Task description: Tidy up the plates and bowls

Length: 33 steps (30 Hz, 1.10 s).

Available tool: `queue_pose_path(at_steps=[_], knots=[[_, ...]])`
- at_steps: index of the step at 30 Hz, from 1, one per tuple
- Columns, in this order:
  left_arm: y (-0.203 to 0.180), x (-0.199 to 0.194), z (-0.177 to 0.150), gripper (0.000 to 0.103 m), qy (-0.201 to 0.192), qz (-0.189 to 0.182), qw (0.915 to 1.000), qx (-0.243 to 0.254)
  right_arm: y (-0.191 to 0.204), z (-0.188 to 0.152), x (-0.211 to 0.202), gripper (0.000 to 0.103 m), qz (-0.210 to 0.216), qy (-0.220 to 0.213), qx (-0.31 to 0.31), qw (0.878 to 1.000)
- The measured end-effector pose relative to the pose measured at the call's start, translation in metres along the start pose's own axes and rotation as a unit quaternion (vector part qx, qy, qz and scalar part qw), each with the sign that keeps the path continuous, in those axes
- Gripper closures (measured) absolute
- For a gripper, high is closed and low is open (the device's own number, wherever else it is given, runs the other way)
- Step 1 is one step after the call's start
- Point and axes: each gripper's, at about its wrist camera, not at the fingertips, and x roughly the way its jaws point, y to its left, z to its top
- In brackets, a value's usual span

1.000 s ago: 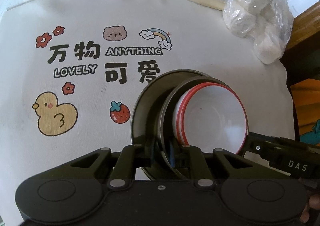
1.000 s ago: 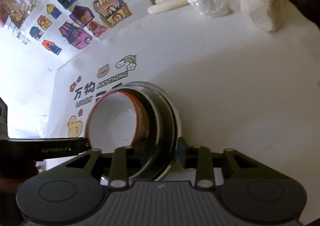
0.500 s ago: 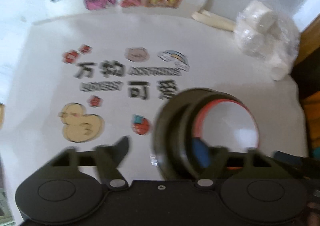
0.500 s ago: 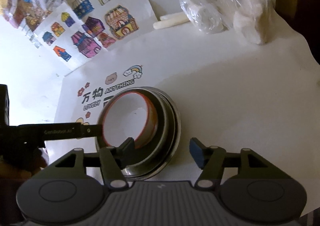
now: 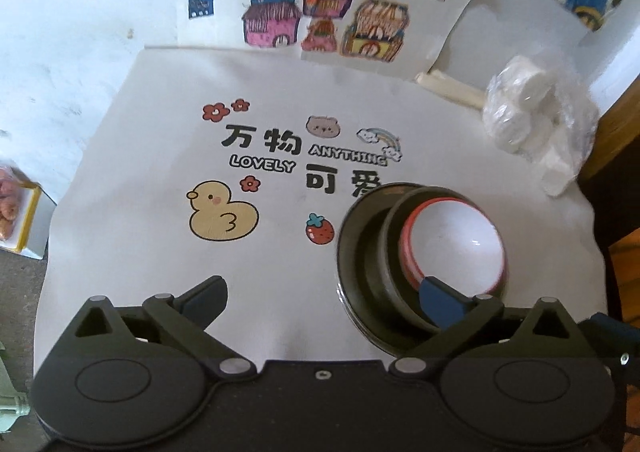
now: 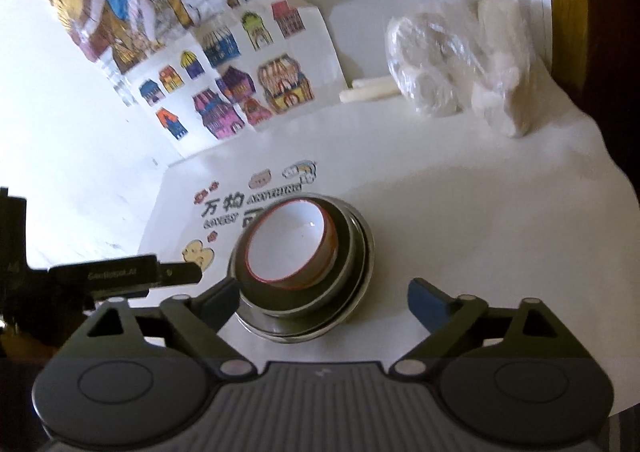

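Note:
A white bowl with a red rim [image 5: 456, 244] [image 6: 288, 242] sits nested inside a dark metal bowl [image 5: 390, 252] [image 6: 344, 252], which rests in a wider metal plate [image 5: 352, 252] [image 6: 366, 264] on the white printed cloth [image 5: 280, 212]. My left gripper [image 5: 324, 296] hangs above the cloth, its jaws opening wide, its right fingertip over the stack's near edge and touching nothing. My right gripper [image 6: 324, 298] hovers above the near side of the stack, jaws opening wide, nothing pressed between the pads. The left gripper's finger [image 6: 176, 274] shows at the left of the right wrist view.
A clear plastic bag of white rolls [image 5: 536, 120] [image 6: 452, 72] and a pale stick [image 5: 448, 88] [image 6: 372, 90] lie at the cloth's far right. Coloured house drawings [image 5: 320, 12] lean along the back. A box of pink snacks [image 5: 12, 208] sits off the cloth's left edge.
Both grippers let go of the stacked bowls' rims, opened wide and pulled back and up. The stack stays on the cloth.

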Motion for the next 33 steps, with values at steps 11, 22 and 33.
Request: queue_pose_path(at_steps=[11, 22, 33], knots=[[-0.003, -0.058, -0.040, 0.001, -0.093, -0.023, 0.9954, 0.009, 0.009, -0.018, -0.045, 0.000, -0.007, -0.071, -0.022, 0.997], [0.006, -0.092, -0.080, 0.001, -0.129, -0.036, 0.9908, 0.019, 0.022, -0.042, -0.071, 0.000, -0.022, -0.088, -0.047, 0.995], [0.021, -0.113, -0.092, 0.001, -0.140, -0.066, 0.9854, 0.071, 0.050, -0.066, -0.082, 0.000, -0.048, -0.108, -0.038, 0.992]])
